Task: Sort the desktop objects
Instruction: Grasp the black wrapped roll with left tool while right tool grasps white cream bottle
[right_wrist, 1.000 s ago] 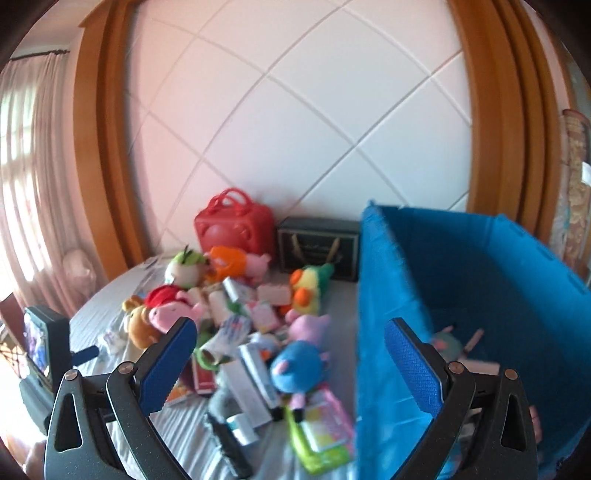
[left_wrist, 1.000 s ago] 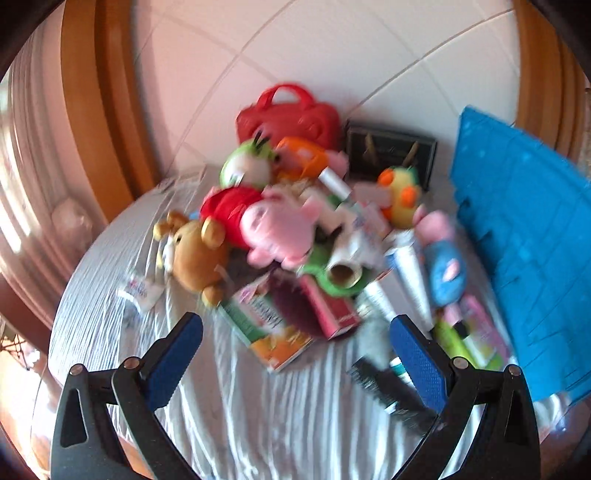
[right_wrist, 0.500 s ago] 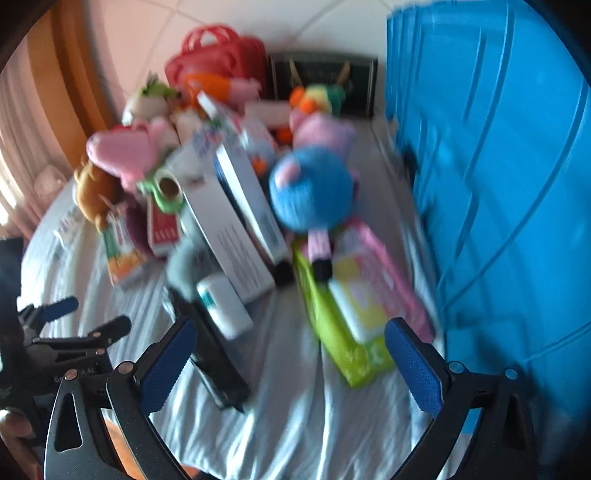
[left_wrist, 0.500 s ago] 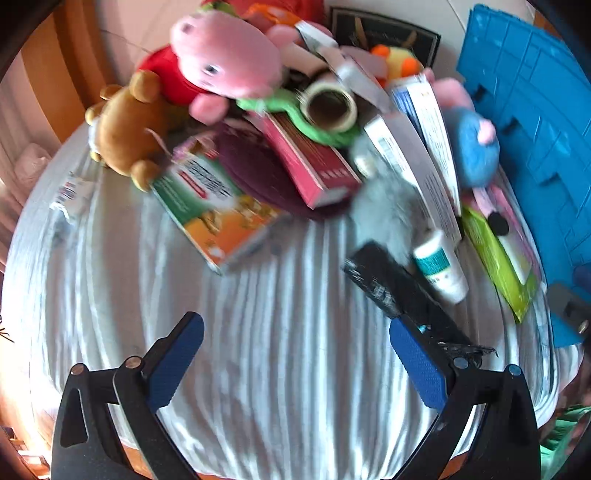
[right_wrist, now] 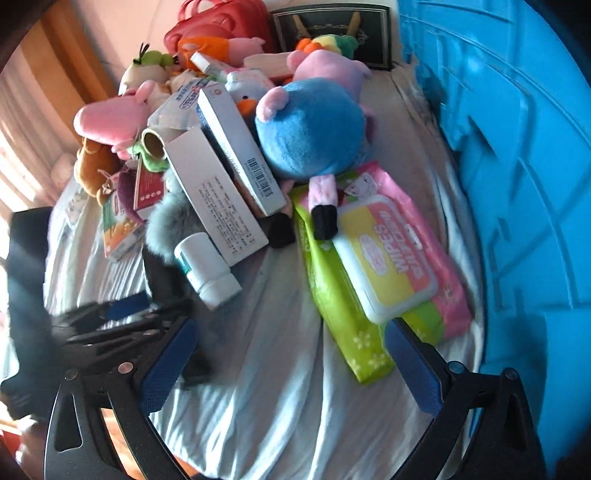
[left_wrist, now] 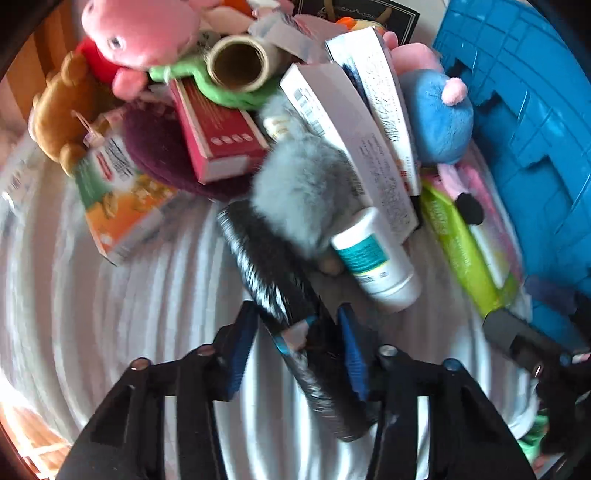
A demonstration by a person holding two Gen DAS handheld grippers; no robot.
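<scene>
- Rightmost stands the blue bin (right_wrist: pixel 517 155), the biggest thing in view, its ribbed wall rising along the edge of the surface (right_wrist: pixel 266 369), which is covered in a pale striped cloth; the bin's inside cannot be seen.
- Next in size, a heap of things covers the far half of the surface: a blue plush (right_wrist: pixel 314 133) lies on top near the bin, a pink pig plush (left_wrist: pixel 140 29) and a brown bear plush (left_wrist: pixel 62 107) lie at the left side, and a red bag (right_wrist: pixel 218 22) stands at the back.
- Two long white boxes (left_wrist: pixel 343 122) lean side by side across the middle of the heap, with a red box (left_wrist: pixel 218 133) just to their left.
- A pink-and-yellow wipes pack (right_wrist: pixel 391 254) lies on a green pack (right_wrist: pixel 332 295), near the bin's wall.
- The right claw (right_wrist: pixel 291 362) stands wide over bare cloth, nothing between its fingers; the green pack's near end lies just beside its right finger.
- The left claw (left_wrist: pixel 297 354) is narrowing, its blue pads on either side of the black roll (left_wrist: pixel 273 266), which lies slantwise on the cloth at the near edge of the heap; whether the pads press on it already cannot be told.
- A grey fur ball (left_wrist: pixel 299 188) rests on the roll's far end.
- A small white bottle (left_wrist: pixel 376 262) with a teal label lies just right of the roll.
</scene>
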